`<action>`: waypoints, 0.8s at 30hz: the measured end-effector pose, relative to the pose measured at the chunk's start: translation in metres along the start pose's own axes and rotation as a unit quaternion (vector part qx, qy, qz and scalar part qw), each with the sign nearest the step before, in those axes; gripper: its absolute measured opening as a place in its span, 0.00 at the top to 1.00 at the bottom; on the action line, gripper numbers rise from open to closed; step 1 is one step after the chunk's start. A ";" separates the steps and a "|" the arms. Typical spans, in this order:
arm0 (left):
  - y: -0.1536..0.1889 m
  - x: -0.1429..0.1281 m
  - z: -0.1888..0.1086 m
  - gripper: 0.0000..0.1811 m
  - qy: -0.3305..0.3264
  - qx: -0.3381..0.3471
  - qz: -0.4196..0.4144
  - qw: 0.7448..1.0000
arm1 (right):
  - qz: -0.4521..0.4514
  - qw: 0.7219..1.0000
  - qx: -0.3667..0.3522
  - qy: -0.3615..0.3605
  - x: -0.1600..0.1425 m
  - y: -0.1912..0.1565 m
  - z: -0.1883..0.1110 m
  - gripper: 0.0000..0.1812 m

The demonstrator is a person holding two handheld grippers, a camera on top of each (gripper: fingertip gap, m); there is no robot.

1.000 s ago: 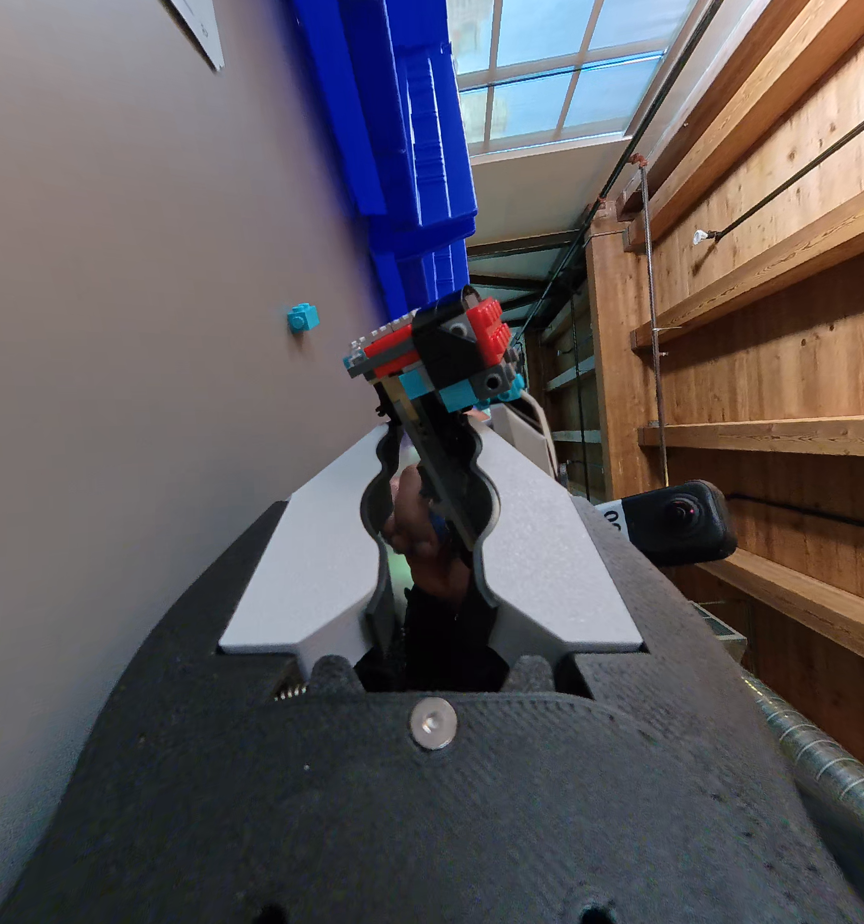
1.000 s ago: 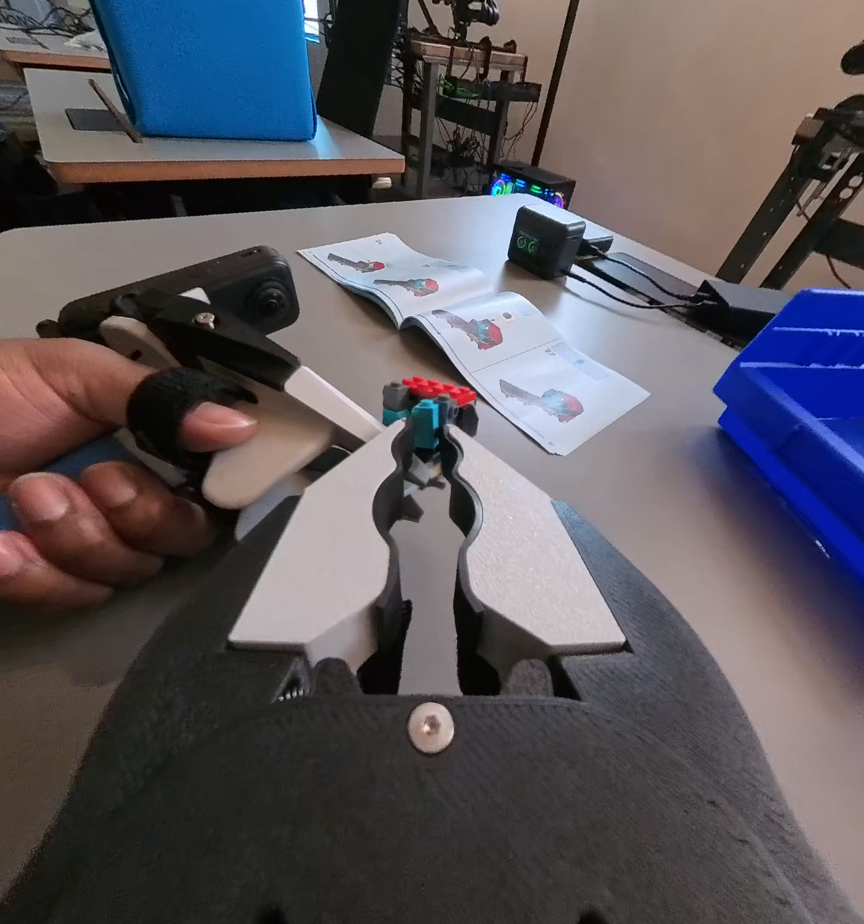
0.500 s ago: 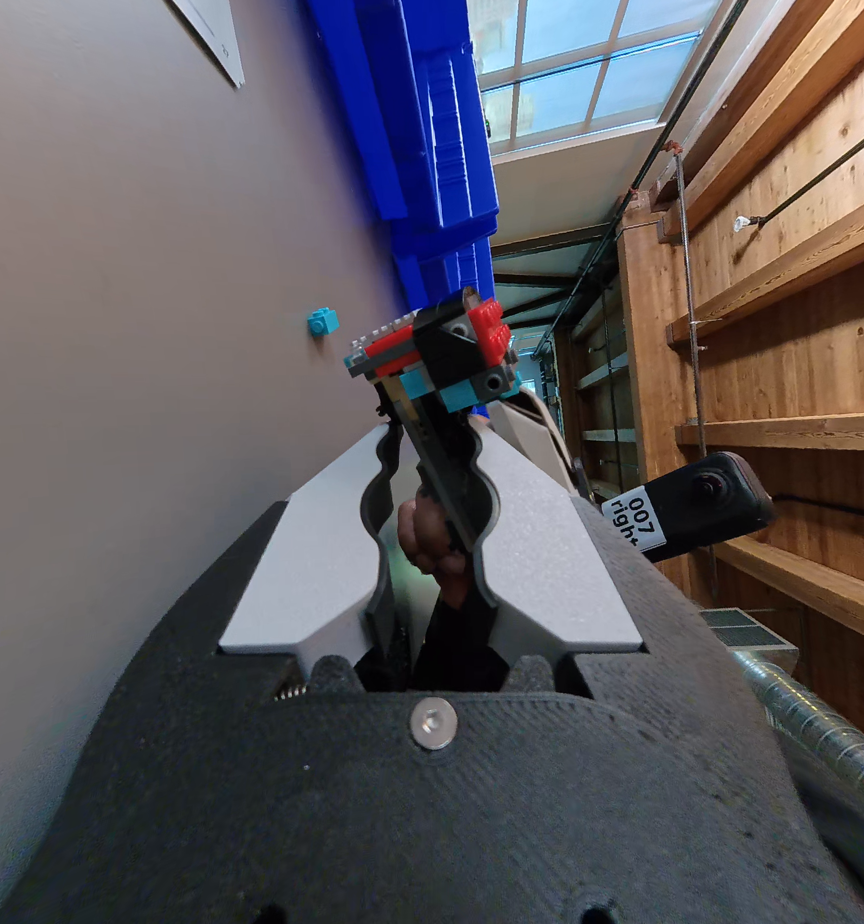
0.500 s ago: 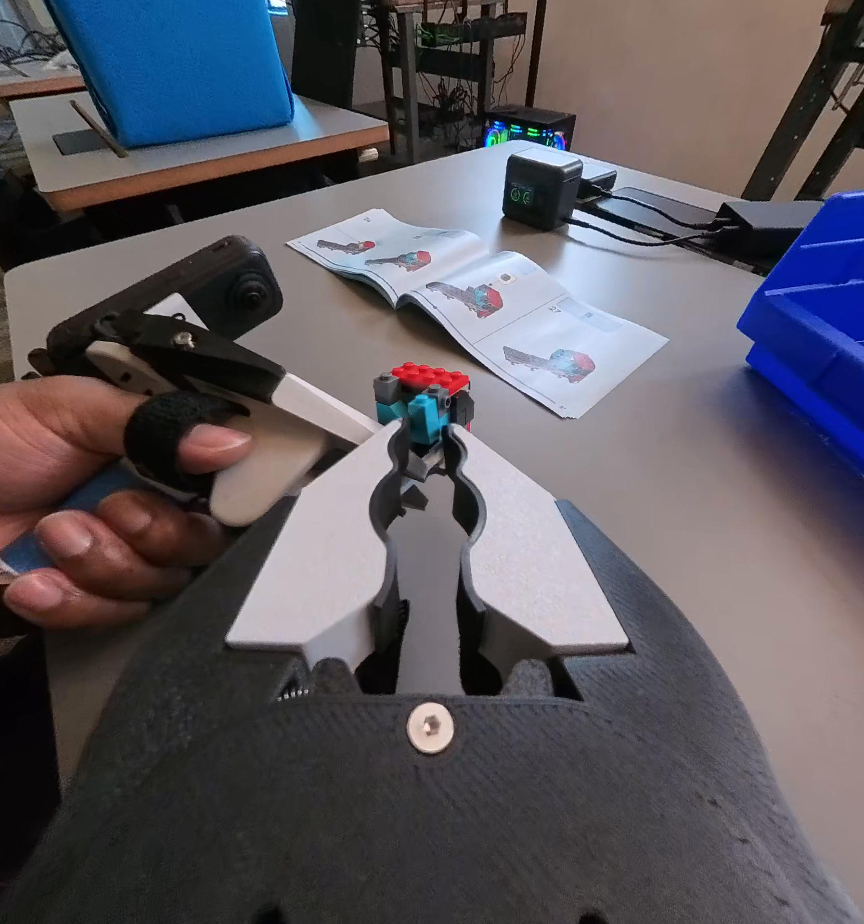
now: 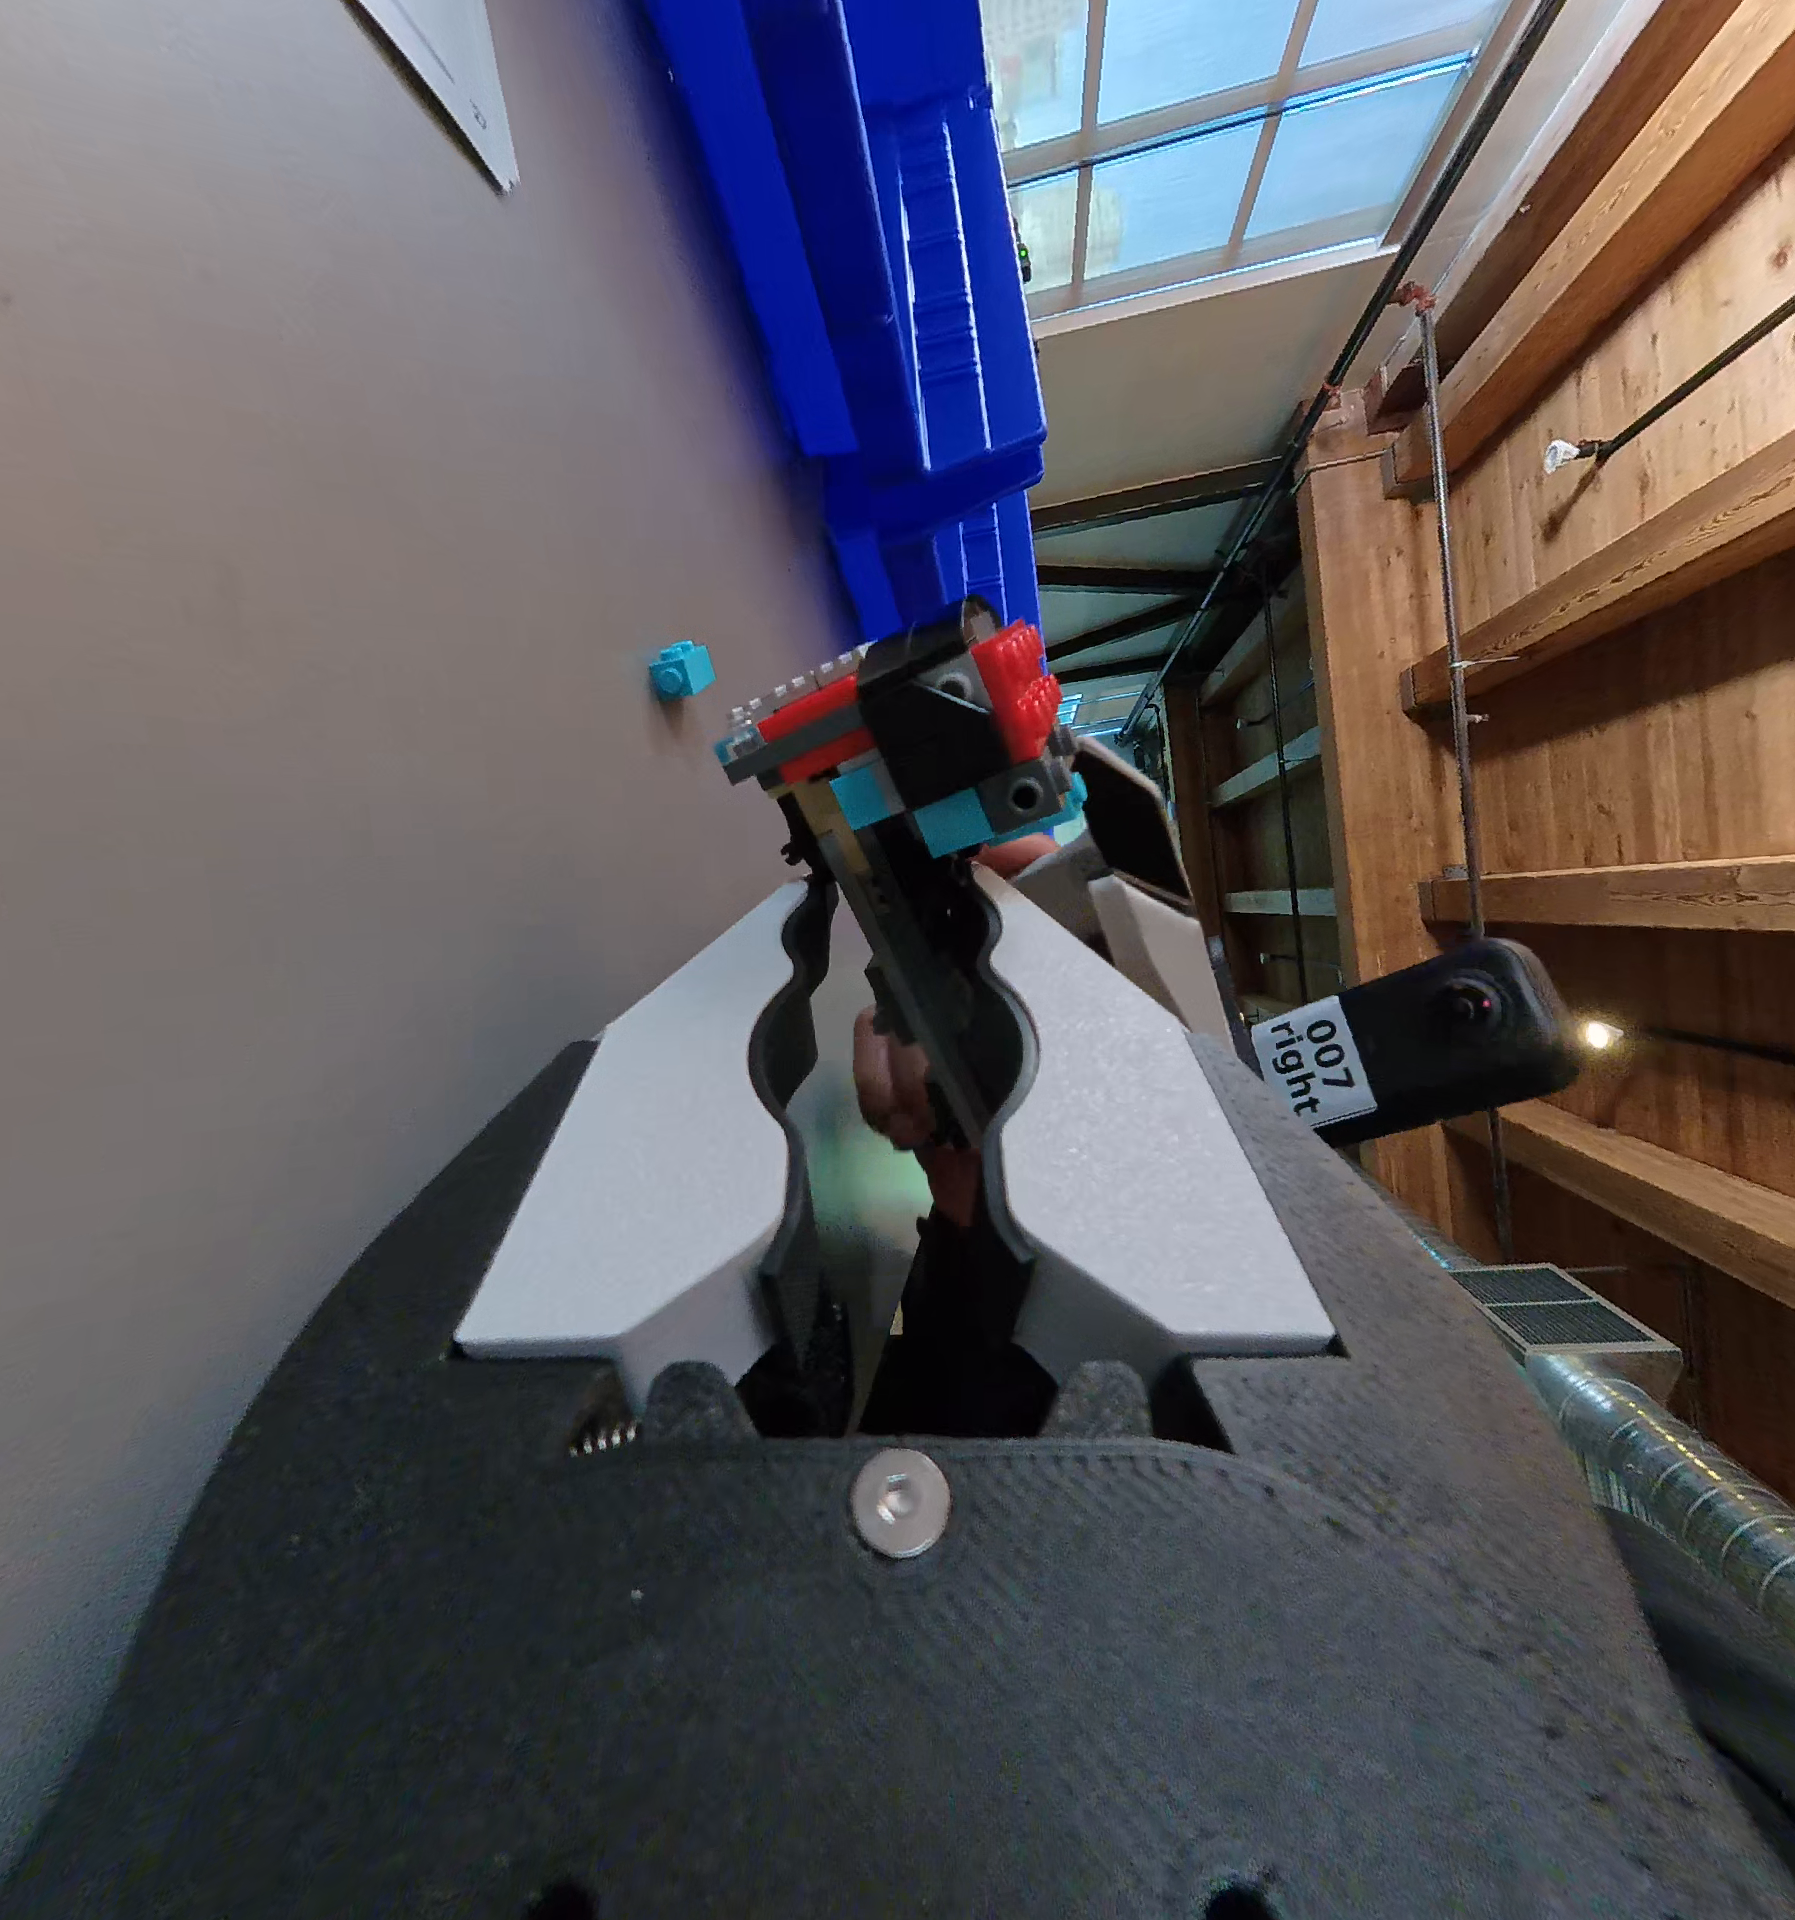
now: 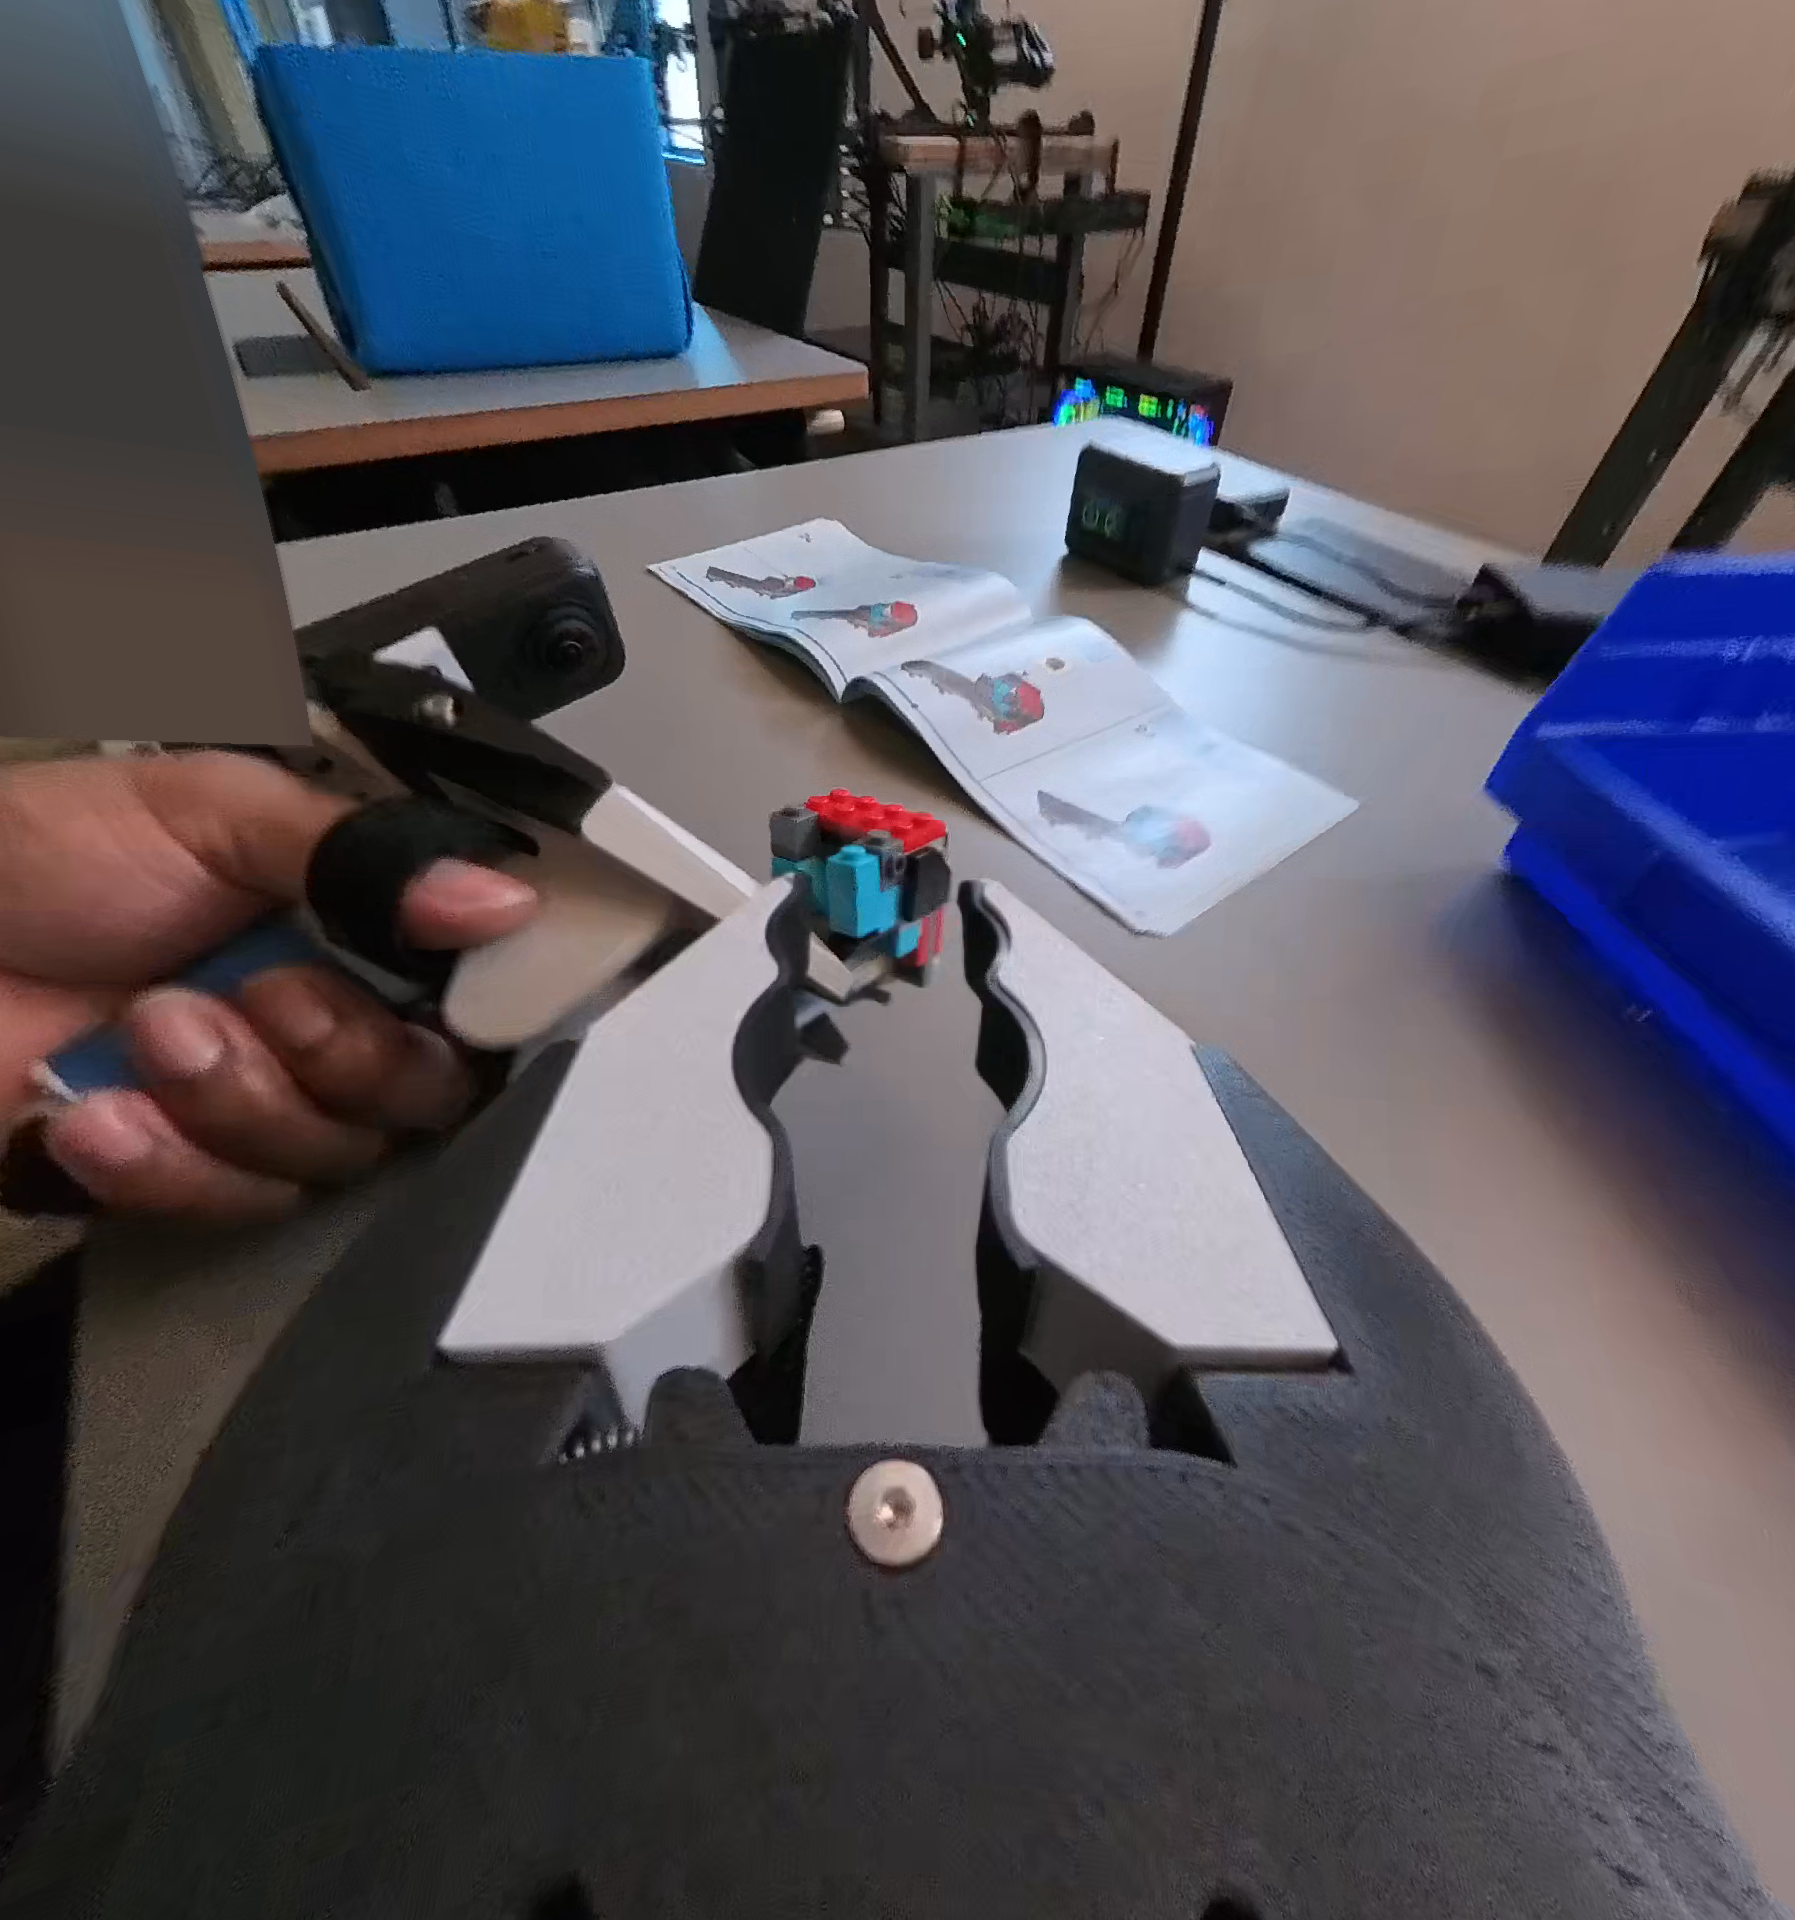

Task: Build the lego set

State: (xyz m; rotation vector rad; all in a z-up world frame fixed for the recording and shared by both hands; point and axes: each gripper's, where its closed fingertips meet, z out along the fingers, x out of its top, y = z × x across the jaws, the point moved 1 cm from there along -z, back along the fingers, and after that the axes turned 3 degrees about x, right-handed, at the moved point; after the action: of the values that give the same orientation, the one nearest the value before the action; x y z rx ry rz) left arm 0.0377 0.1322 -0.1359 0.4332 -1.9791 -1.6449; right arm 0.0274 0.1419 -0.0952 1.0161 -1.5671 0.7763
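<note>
The lego model (image 5: pixel 903 727), red, black, teal and grey, is held up off the grey table (image 5: pixel 249 727). My left gripper (image 5: pixel 891 883) is shut on the dark plate at its base. In the right wrist view the model (image 6: pixel 872 821) sits between the tips of my right gripper (image 6: pixel 877 894), whose jaws stand apart around it. The left gripper's fingers (image 6: pixel 654 842) reach in from the left, held by a hand (image 6: pixel 145 935). A loose teal brick (image 5: pixel 680 667) lies on the table beyond the model.
An open instruction booklet (image 6: pixel 976 707) lies on the table behind the model. A blue bin (image 6: pixel 1703 810) stands at the right and also shows in the left wrist view (image 5: pixel 872 260). A black cube charger (image 6: pixel 1137 509) with cables sits at the far edge. My left and right fingertips are right by each other.
My right gripper's jaws have spread apart from the model, which they closed on before. The left gripper still holds the model. The right view has shifted and blurred.
</note>
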 end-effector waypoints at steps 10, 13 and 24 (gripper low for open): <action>-0.001 -0.001 0.002 0.87 -0.006 -0.001 -0.002 1.000 | -0.417 0.908 0.036 0.008 -0.010 0.010 -0.014 0.71; 0.000 0.000 0.002 0.87 -0.008 -0.004 -0.005 1.000 | -0.495 0.867 0.049 0.017 -0.015 0.005 -0.004 0.64; -0.002 0.003 0.004 0.87 -0.009 0.001 -0.004 1.000 | -0.593 0.798 0.058 0.093 -0.031 -0.005 0.014 0.55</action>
State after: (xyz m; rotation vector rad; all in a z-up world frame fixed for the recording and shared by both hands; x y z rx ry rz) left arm 0.0330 0.1338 -0.1379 0.4293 -1.9950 -1.6583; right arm 0.0286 0.1342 -0.1282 1.6556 -0.4614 0.0497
